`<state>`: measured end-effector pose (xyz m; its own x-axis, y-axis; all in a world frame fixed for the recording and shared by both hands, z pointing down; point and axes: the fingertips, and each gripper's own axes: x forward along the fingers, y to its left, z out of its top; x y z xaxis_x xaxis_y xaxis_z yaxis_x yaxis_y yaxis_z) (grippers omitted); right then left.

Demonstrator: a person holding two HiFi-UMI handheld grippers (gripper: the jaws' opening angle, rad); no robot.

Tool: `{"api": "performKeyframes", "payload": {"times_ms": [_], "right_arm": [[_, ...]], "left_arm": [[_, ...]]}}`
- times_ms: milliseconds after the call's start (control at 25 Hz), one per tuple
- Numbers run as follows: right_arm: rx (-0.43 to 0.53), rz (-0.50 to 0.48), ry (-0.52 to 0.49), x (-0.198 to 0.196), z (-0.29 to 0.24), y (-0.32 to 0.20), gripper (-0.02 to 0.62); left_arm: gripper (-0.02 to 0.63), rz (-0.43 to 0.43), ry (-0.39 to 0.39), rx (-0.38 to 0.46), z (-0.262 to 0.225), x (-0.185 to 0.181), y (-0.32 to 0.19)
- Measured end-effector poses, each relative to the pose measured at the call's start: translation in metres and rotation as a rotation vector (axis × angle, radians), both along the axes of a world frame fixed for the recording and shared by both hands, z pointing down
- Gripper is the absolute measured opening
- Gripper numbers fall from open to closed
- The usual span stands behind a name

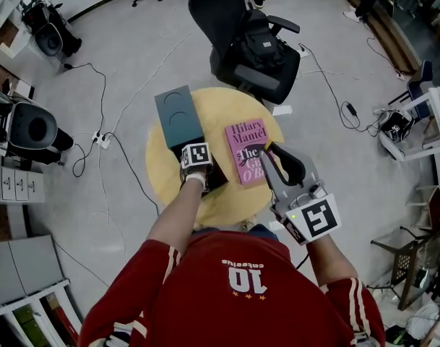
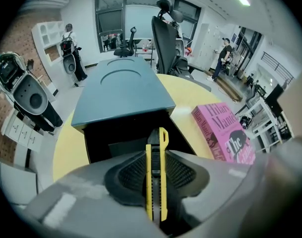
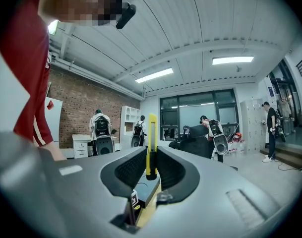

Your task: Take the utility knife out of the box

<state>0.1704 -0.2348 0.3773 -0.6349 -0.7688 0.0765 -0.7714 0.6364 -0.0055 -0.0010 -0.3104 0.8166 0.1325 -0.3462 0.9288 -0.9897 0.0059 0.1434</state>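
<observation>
1. Left gripper (image 2: pixel 156 156): it is pointing steeply down over the open box (image 2: pixel 118 135) on the round yellow table (image 2: pixel 66 148). Its jaws are standing wide and are closing on the two yellow edges of the utility knife (image 2: pixel 156 182), so the knife is being gripped across its width. The ribbed black slider face is facing the camera. The far end of the knife is lying over the dark interior of the box. Whether that end is touching the box cannot be told.

2. Box: the black lower part is sitting open near the middle of the table. The teal lid (image 2: pixel 123 90), which is carrying a round embossed mark, is lying at its far side and touching it. In the head view the marker cube of the left gripper (image 1: pixel 196 170) is covering most of the box (image 1: pixel 220 179), and the lid (image 1: pixel 178 118) is showing beyond it.

3. Right gripper (image 3: pixel 151 157): it is being held level, off the table on the person's right. Its jaws are standing about half apart and are clamping a second utility knife (image 3: pixel 151 138). This knife is being gripped across its thin side and is standing upright between the pads.

4. Surroundings: a pink Hilary Mantel paperback (image 1: pixel 247 150) is lying flat on the table just beside the box, between the two grippers in the head view. A black office chair (image 1: pixel 252 45) is standing beyond the table.
</observation>
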Motion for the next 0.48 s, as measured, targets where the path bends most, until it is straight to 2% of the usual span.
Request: {"api": "performKeyframes", "payload": {"times_ms": [280, 480], "right_arm": [[0.018, -0.005, -0.002, -0.009, -0.006, 0.004, 0.06], [0.033, -0.02, -0.014, -0.02, -0.014, 0.009, 0.06]], "left_arm": [[0.127, 0.012, 0.077, 0.056, -0.043, -0.006, -0.001], [0.127, 0.032, 0.141, 0.15, -0.072, -0.009, -0.006]]}}
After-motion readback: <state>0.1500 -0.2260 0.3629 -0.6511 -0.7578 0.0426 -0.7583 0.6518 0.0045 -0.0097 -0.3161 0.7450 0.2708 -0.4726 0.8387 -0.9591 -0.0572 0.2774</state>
